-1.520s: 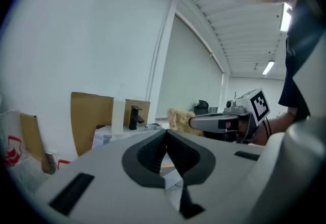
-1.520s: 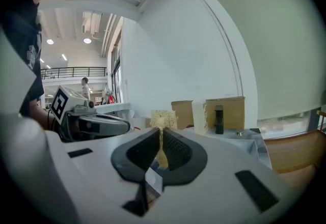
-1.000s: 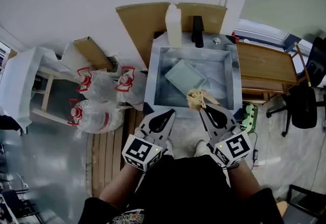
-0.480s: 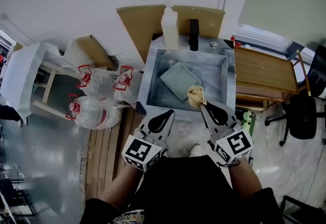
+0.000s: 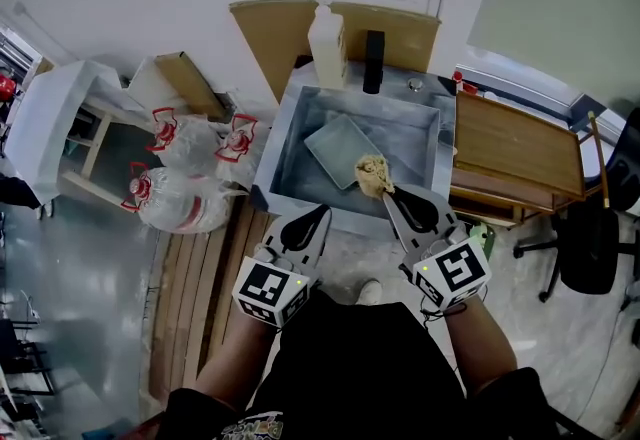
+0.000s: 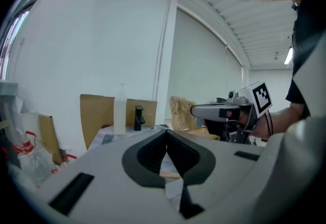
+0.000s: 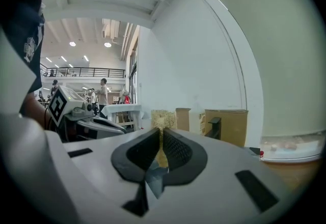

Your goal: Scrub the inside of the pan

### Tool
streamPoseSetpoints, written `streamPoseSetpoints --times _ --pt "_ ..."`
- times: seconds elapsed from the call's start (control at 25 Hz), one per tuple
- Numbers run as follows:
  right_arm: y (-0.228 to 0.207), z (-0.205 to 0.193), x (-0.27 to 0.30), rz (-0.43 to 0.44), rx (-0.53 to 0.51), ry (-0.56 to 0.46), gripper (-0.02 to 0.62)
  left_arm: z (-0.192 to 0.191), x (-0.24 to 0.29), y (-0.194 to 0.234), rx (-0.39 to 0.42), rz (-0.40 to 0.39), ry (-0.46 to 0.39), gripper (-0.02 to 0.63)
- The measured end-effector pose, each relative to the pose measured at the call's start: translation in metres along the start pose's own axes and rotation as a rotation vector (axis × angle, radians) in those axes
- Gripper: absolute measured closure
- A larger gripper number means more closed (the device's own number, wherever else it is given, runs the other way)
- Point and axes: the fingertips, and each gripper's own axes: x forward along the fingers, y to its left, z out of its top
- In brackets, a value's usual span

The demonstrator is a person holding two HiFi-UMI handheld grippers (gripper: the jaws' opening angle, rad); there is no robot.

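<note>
nearest us, our left gripper is pressed together on nothing, free, we judge, to steady the pan. our right gripper pinches the scrubber above the sink's near rim, ready to scrub. the pan lies askew in the sink beyond, untouched. the scrubber covers one corner, and any dirt is too small to see.

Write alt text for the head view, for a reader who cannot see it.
Seen from above, the right tool, shut on a tan scrubber, points over a metal sink where a rectangular pan lies askew. The left tool, shut and empty, points at the sink's near edge. A white bottle and black faucet stand behind.
</note>
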Motion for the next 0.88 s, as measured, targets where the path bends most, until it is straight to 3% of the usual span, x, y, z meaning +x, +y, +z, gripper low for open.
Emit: streamPoseSetpoints --times 0.56,0.88 --pt "-0.027 -0.015 0.02 0.003 0.025 0.023 0.568 -0.022 0.035 0.041 -0.038 0.068 0.084 0.597" --pt "-0.046 -0.031 0.065 -0.014 0.051 0.079 0.568 -0.047 0.072 0.08 -0.102 0.042 0.172 0.589"
